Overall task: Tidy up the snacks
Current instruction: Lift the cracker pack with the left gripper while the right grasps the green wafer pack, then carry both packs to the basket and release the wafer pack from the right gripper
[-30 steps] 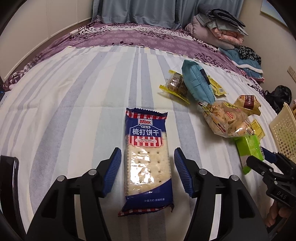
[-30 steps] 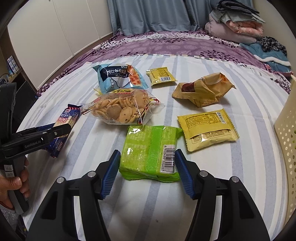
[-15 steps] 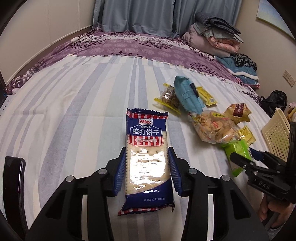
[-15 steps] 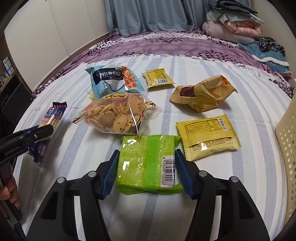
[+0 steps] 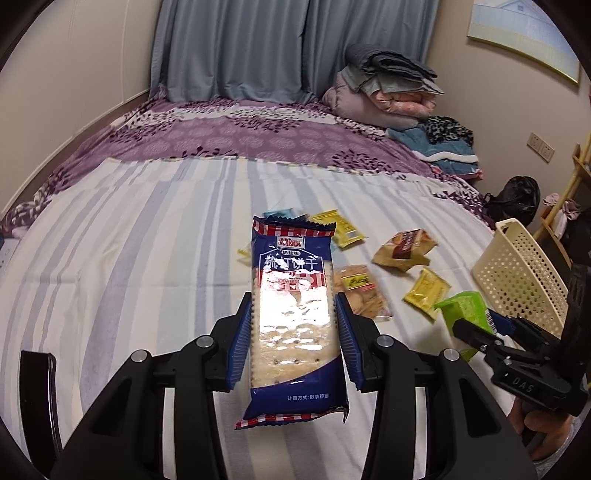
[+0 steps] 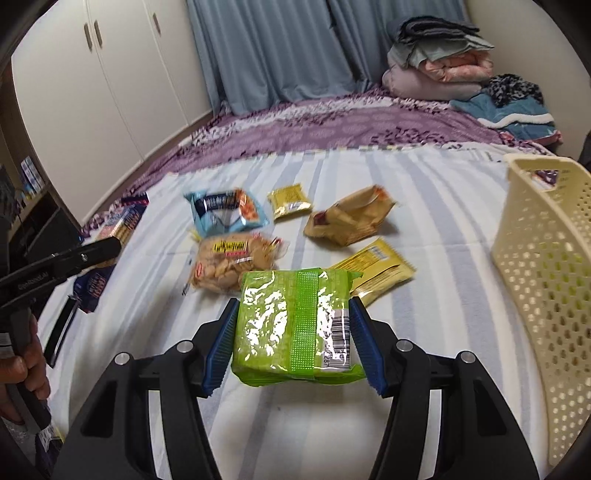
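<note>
Basket: the cream basket (image 6: pixel 546 280) stands on the bed (image 6: pixel 424 206) at the right; its tall wall could catch a packet brought in low.
Cracker pack: the left gripper (image 5: pixel 293 343) has its fingers clenched on the long blue cracker pack (image 5: pixel 293 314), held above the bed; gripped near one end, it could pivot and slip.
Green pack: the right gripper (image 6: pixel 293 339) squeezes the glossy green pack (image 6: pixel 295 325), also lifted; slick film may slide.
Right view only: wardrobe (image 6: pixel 92 85), blue bag (image 6: pixel 225 210).
Left view only: framed picture (image 5: pixel 524 33).
</note>
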